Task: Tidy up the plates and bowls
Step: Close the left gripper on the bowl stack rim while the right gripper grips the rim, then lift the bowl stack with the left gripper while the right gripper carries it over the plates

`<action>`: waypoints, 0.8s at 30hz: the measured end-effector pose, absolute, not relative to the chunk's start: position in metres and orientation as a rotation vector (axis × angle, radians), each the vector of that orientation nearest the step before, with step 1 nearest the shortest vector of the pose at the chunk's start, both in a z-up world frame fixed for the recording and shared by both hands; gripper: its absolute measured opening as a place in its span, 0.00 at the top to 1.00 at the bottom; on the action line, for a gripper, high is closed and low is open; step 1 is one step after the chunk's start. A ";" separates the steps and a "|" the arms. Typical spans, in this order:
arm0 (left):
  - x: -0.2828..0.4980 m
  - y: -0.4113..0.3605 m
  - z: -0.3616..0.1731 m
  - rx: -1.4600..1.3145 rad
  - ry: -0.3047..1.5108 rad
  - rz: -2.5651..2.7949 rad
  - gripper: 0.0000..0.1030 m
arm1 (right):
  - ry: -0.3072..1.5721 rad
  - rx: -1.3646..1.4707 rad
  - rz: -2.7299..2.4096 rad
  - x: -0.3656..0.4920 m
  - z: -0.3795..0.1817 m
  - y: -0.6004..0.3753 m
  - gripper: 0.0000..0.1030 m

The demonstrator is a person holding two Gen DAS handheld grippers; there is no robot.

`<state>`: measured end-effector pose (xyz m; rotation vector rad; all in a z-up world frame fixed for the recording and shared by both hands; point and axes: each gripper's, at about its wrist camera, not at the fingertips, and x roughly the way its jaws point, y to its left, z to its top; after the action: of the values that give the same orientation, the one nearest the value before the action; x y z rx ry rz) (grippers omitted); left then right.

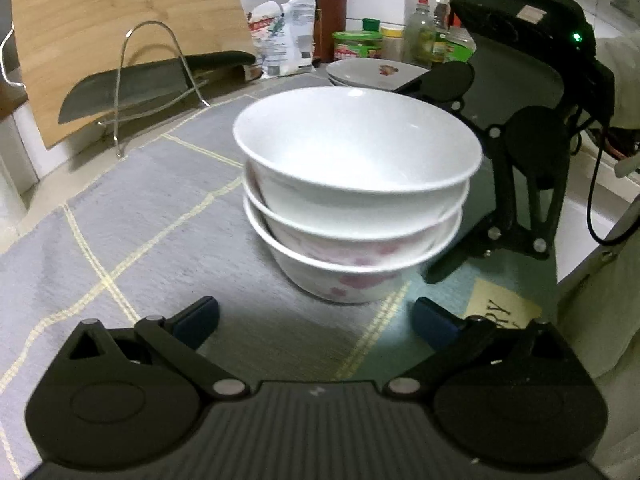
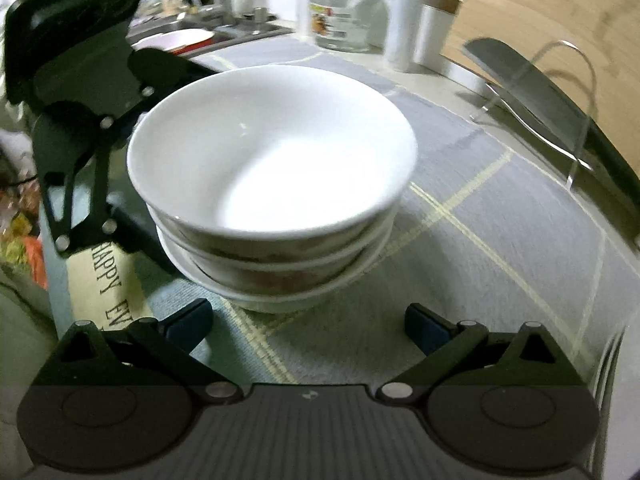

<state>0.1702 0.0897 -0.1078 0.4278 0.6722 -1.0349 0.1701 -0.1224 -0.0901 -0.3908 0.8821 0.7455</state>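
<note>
our left gripper hung with its jaws spread wide and nothing between them, and our right gripper likewise gaped empty. just beyond both sat the stack of three white bowls on the grey checked mat. farther off, stacked plates waited, with a knife on a wire rack before the wooden cutting board.

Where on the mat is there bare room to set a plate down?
Bare mat lies between the bowl stack and the wire rack. The back is crowded with jars and stacked plates.
</note>
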 end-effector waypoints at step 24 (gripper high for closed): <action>0.181 0.073 -0.091 0.470 0.684 -1.216 0.11 | 0.884 -0.456 0.985 0.190 -0.069 -0.121 0.18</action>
<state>0.1813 0.0728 -0.0909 0.4698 0.6836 -1.2160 0.1896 -0.1209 -0.0687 -0.4559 0.8844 0.9846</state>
